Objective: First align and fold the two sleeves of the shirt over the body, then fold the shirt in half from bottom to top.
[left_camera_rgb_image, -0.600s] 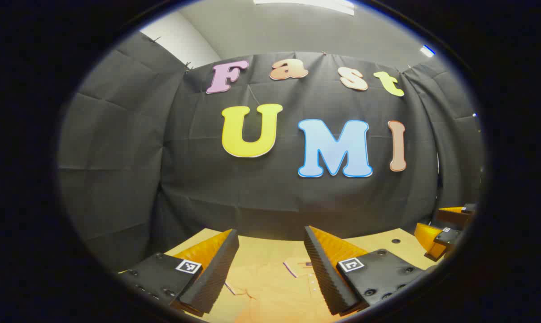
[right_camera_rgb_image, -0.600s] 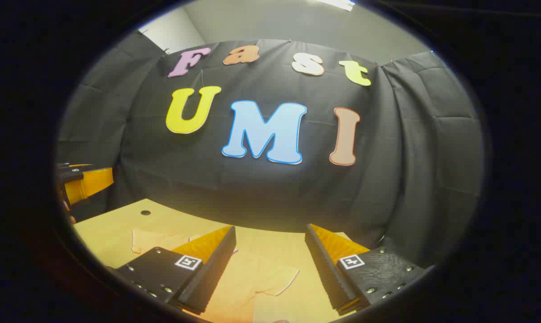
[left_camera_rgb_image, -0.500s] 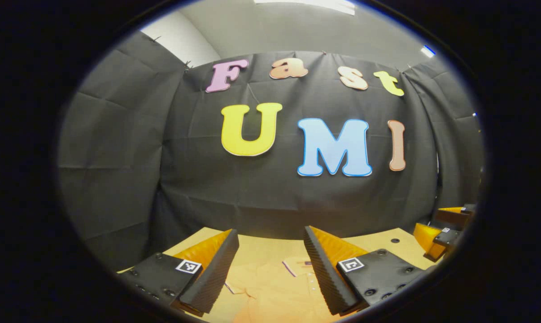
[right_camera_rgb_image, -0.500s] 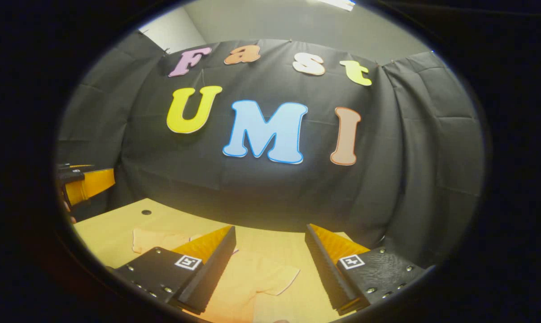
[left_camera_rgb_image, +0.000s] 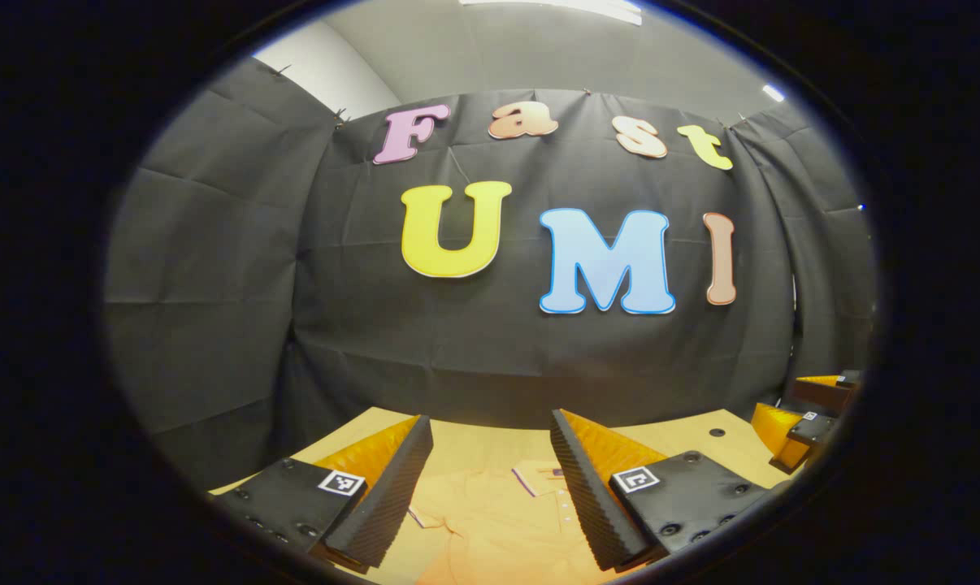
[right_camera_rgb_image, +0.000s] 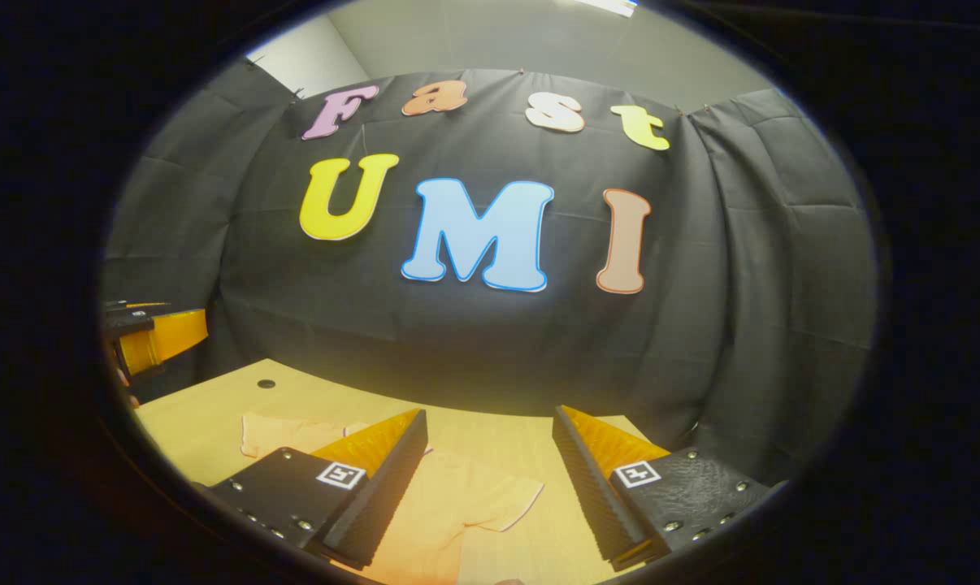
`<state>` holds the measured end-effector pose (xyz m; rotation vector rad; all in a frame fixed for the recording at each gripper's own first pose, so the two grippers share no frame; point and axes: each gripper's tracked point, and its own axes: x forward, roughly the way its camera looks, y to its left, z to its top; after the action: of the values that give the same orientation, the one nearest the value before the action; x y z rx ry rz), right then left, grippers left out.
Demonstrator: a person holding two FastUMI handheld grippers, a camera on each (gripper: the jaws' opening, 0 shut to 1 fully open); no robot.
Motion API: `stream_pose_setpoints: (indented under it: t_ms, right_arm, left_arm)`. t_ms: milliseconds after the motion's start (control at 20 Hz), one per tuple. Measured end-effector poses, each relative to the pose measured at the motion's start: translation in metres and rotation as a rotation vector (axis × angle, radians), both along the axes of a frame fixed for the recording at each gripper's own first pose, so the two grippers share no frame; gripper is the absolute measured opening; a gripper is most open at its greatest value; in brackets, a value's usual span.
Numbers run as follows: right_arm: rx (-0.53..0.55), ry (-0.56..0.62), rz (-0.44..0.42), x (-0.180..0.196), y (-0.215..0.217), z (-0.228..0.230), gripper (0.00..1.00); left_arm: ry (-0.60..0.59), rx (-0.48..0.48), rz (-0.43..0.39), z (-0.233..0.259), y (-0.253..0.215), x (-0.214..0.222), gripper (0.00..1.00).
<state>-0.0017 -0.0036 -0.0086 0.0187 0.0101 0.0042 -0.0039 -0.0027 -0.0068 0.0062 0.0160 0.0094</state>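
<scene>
The shirt (left_camera_rgb_image: 498, 520) lies limp on the worktop (right_camera_rgb_image: 214, 414): light, soft; pinch each sleeve (right_camera_rgb_image: 490, 500) hem. Both tools (left_camera_rgb_image: 490, 463) (right_camera_rgb_image: 490, 455) gape, empty.

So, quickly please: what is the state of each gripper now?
Left gripper: open, holding nothing, above the shirt.
Right gripper: open, holding nothing, above a sleeve.

The orange shirt (left_camera_rgb_image: 490, 520) lies flat on the surface at the bottom centre of the left gripper view — collar and button placket up. In the right gripper view, one short sleeve (right_camera_rgb_image: 490, 500) lies spread out, bottom centre.
</scene>
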Motion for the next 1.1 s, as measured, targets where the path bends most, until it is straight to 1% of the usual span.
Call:
stream_pose_setpoints:
  t_ms: [50,200,350,400,650,750,800,1050,1100]
  right_arm:
    - [-0.004,0.002,0.001,0.001,0.0,0.0,0.96]
    - [-0.005,0.004,0.015,0.002,0.005,-0.002,0.95]
    - [-0.001,0.014,0.019,0.005,0.006,-0.006,0.96]
    - [-0.001,0.018,0.019,0.007,0.006,-0.008,0.95]
    - [0.012,0.056,0.014,0.025,-0.002,-0.019,0.96]
    - [0.02,0.086,0.01,0.035,-0.005,-0.03,0.96]
    - [0.02,0.105,0.004,0.042,-0.007,-0.038,0.96]
    - [-0.007,0.209,-0.016,0.072,-0.019,-0.078,0.96]
    - [-0.002,0.229,-0.016,0.078,-0.02,-0.086,0.96]
  left_arm:
    - [-0.001,-0.001,0.001,0.001,0.0,-0.001,0.94]
    - [-0.004,0.006,0.002,0.003,0.001,-0.002,0.95]
    - [-0.011,0.007,0.003,0.004,0.0,-0.003,0.94]
    - [-0.011,0.005,0.001,0.004,0.0,-0.002,0.96]
    - [0.004,-0.01,-0.003,-0.002,-0.001,0.001,0.95]
    - [0.007,-0.005,-0.006,-0.003,0.0,0.002,0.96]
    - [0.006,0.0,-0.006,-0.003,0.0,0.003,0.94]
    - [0.017,0.009,-0.004,-0.007,0.001,0.011,0.95]
    - [0.02,0.006,-0.003,-0.008,0.001,0.012,0.94]
